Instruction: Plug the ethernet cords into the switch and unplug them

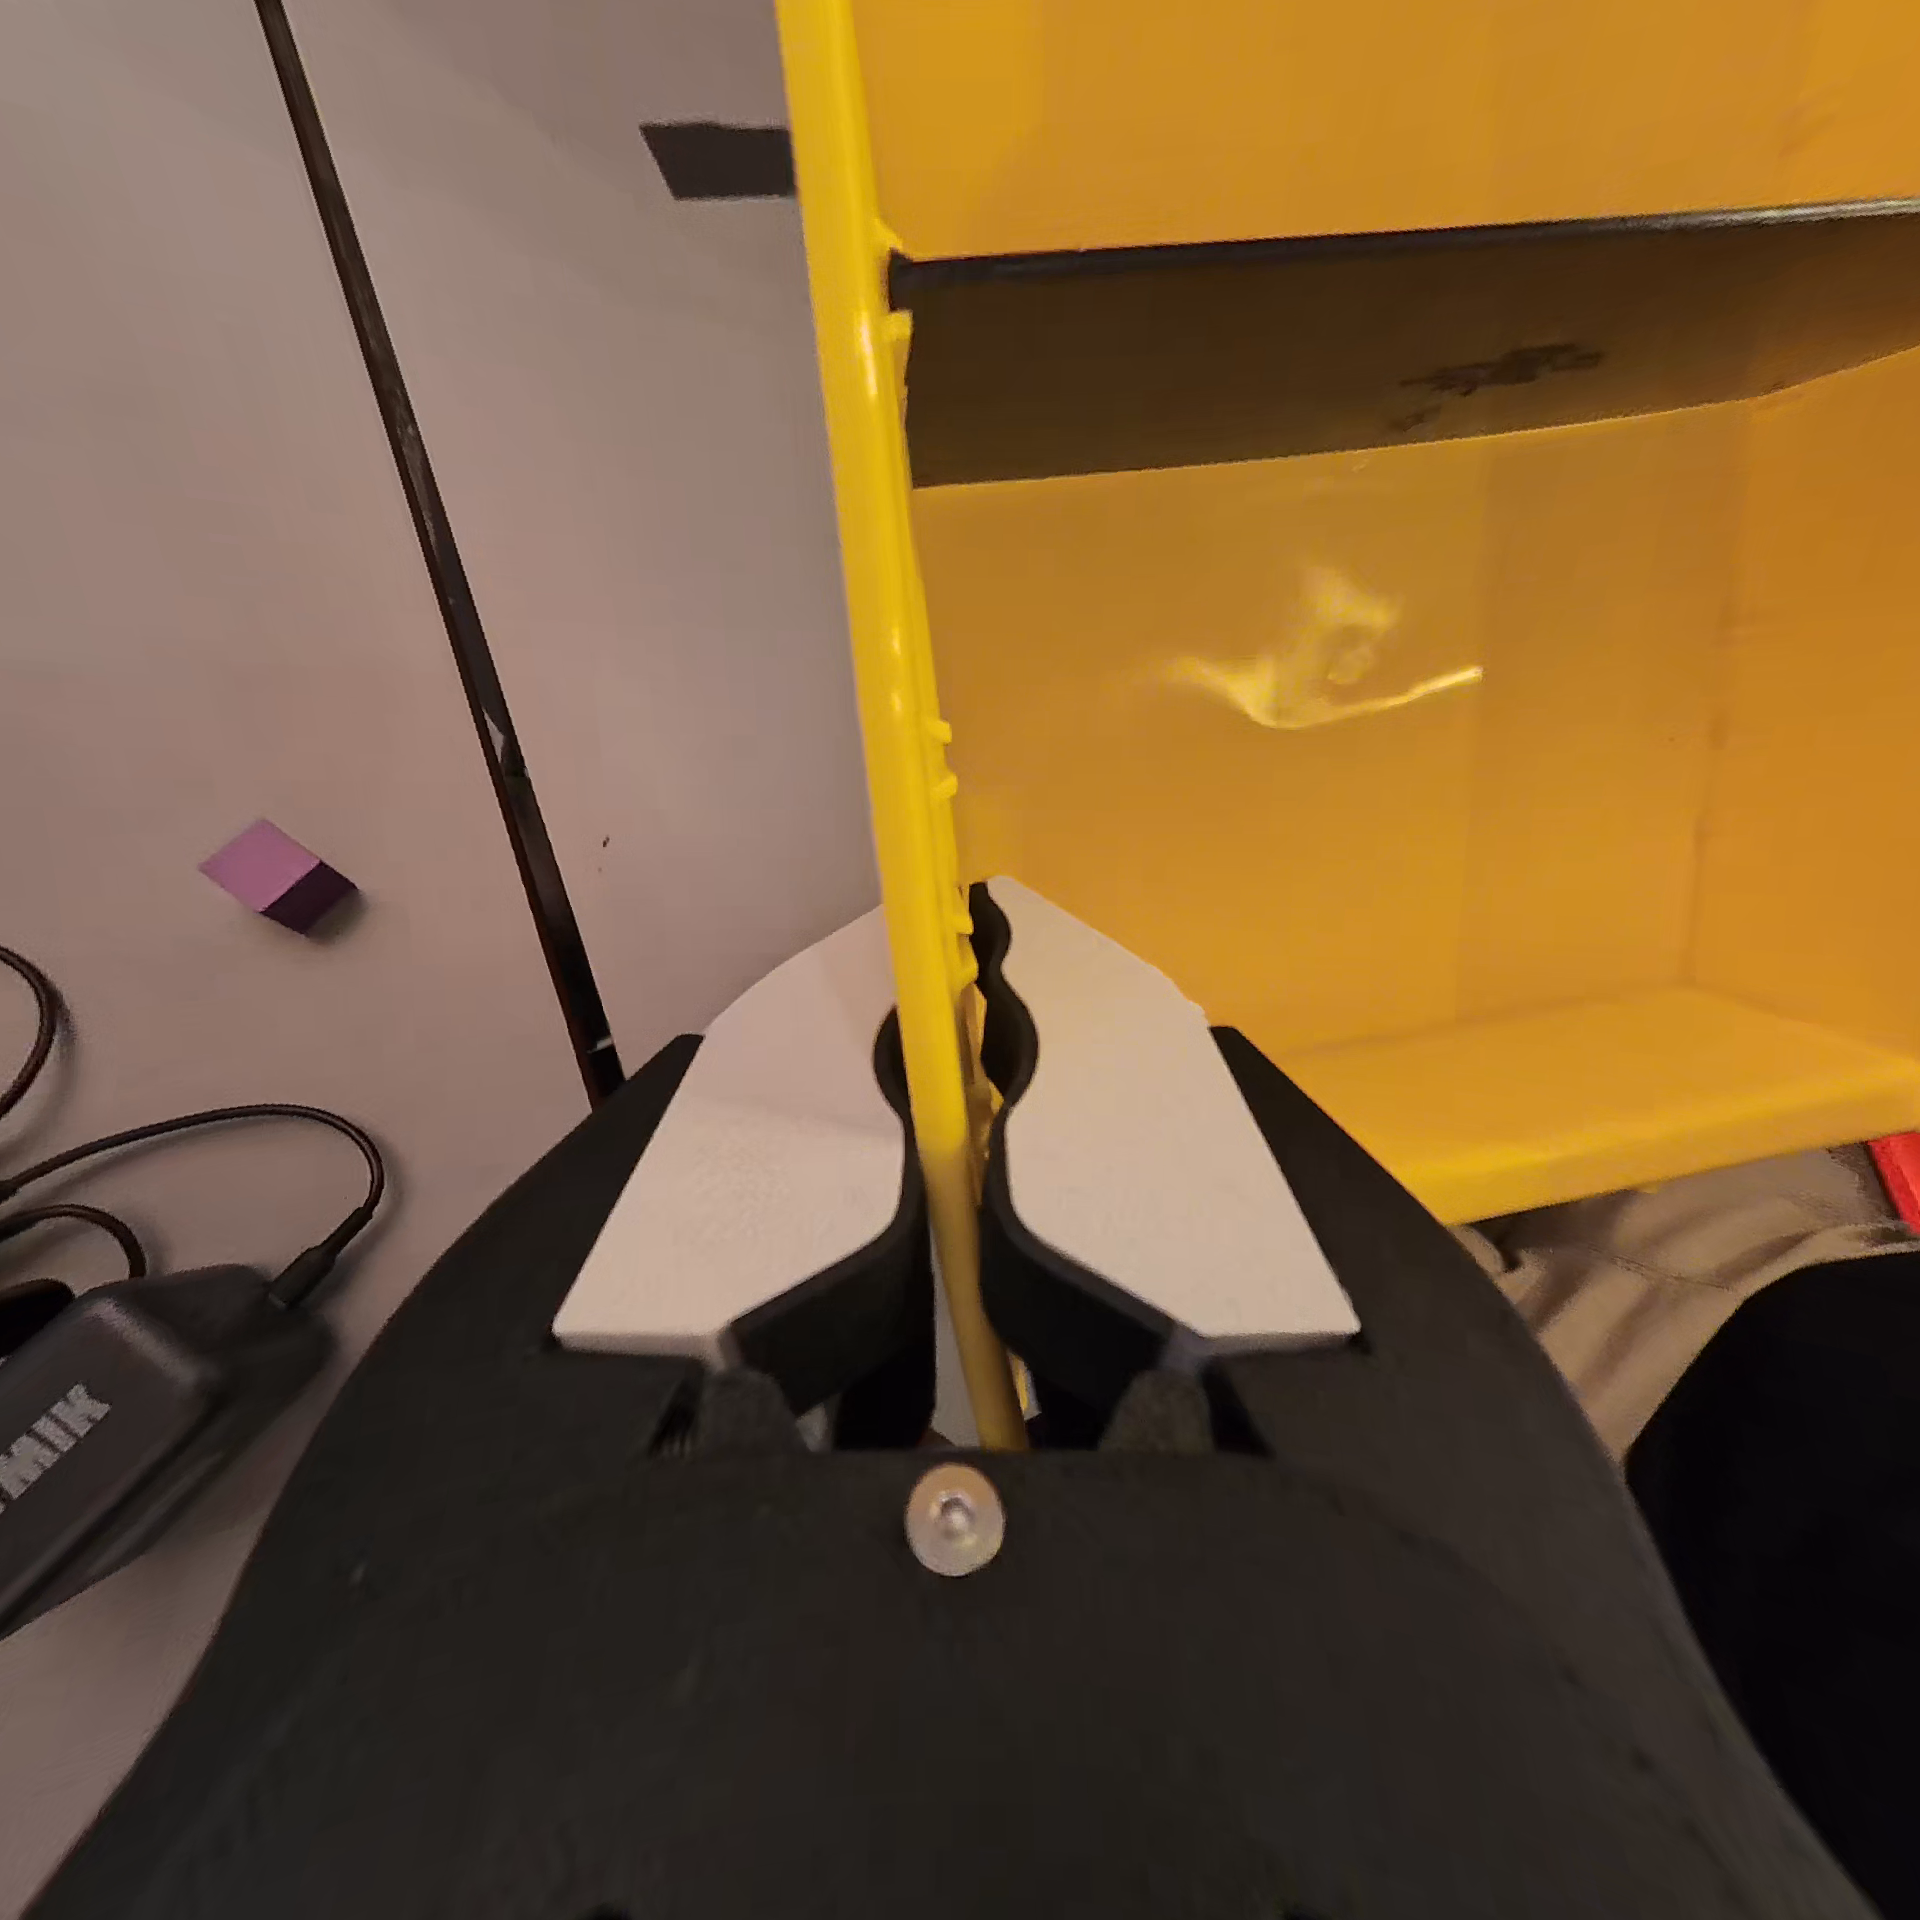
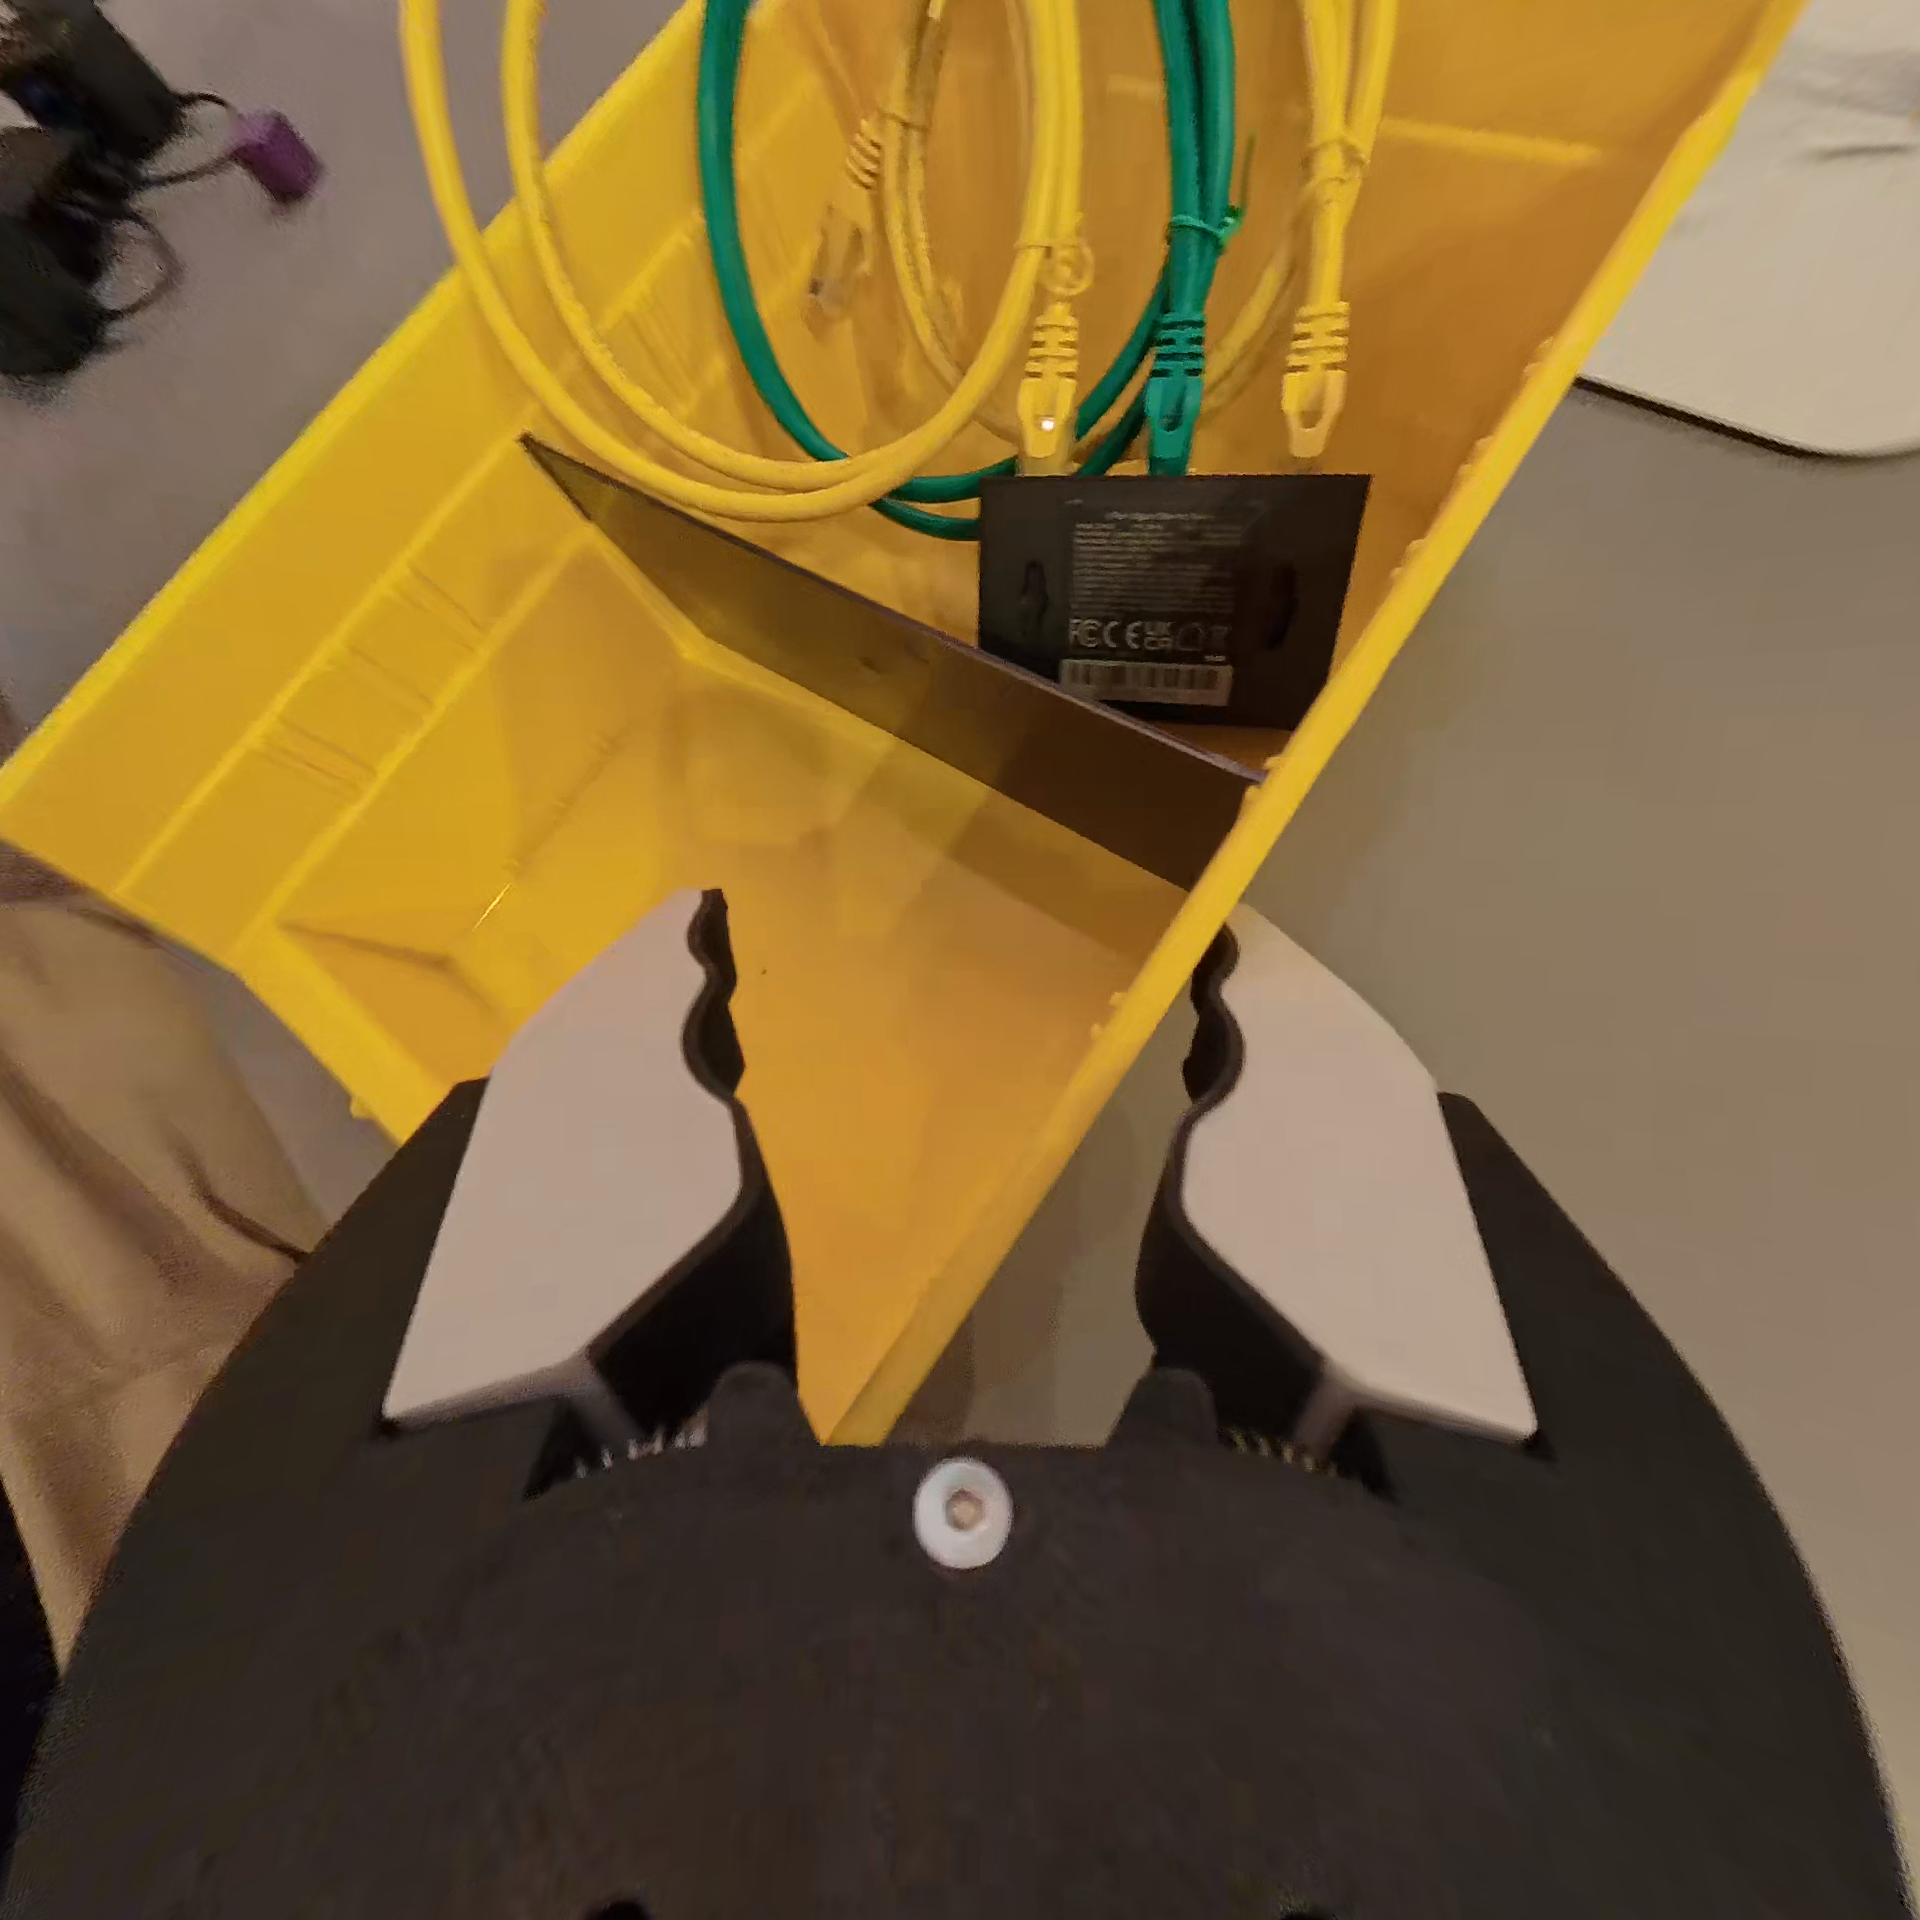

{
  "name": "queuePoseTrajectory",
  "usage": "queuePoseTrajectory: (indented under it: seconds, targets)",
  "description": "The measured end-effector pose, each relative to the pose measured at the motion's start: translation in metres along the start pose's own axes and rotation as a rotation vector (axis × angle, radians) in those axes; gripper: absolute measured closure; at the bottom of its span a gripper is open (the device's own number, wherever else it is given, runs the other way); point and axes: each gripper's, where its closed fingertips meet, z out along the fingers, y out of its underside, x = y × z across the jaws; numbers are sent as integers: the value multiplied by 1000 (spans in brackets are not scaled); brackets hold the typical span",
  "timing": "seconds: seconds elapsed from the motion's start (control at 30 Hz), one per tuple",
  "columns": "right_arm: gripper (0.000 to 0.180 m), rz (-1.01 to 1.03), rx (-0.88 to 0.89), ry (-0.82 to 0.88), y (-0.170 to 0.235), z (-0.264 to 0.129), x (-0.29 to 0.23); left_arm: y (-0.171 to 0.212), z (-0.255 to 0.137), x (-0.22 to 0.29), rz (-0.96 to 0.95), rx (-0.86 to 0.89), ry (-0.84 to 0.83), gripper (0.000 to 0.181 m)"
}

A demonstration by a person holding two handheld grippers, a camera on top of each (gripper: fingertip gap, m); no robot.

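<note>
A yellow plastic bin [image 2: 416, 665] with a black divider [image 2: 904, 675] lies on the table. Behind the divider sits the black switch [image 2: 1174, 592], label side up. Two yellow cords [image 2: 1044, 384] [image 2: 1311, 374] and a green cord [image 2: 1174, 384] meet its far edge with their plugs; one more yellow plug [image 2: 836, 270] lies loose. My left gripper [image 1: 971, 935] is shut on the bin's left wall [image 1: 883, 540]. My right gripper [image 2: 966, 925] is open and straddles the bin's right wall [image 2: 1143, 1039] without gripping it. The switch is hidden in the left wrist view.
A purple block [image 1: 281, 873], a black power adapter [image 1: 114, 1423] with thin black cables and a strip of black tape [image 1: 717, 161] lie on the table left of the bin. A white object [image 2: 1787, 260] lies at the far right. Beige fabric [image 2: 104, 1091] is at the near left. Left tips to right tips: about 45 centimeters. Between my left fingertips and the black power adapter [image 1: 114, 1423] there is roughly 25 centimeters.
</note>
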Motion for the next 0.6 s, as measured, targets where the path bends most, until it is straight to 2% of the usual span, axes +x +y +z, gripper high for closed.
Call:
queuePoseTrajectory:
  seconds: [0.1,0.2,0.3,0.4,0.5,0.6]
  targets:
    - [78,-32,8,-122,-16,33,-50,-10,-11,12,33,26,-7,177]
    - [62,-5,2,-333,-31,55,-103,-22,-17,32,66,62,14,177]
    - [56,-71,29,-355,-44,52,-114,-32,-12,61,99,84,54,177]
    - [56,-71,138,-381,-62,17,-105,-39,8,96,156,85,95,177]
    - [64,-23,313,-419,-83,-42,-92,-48,42,133,223,67,126,176]
    - [65,-26,449,-382,-87,-100,-80,-56,81,176,304,16,149,176]
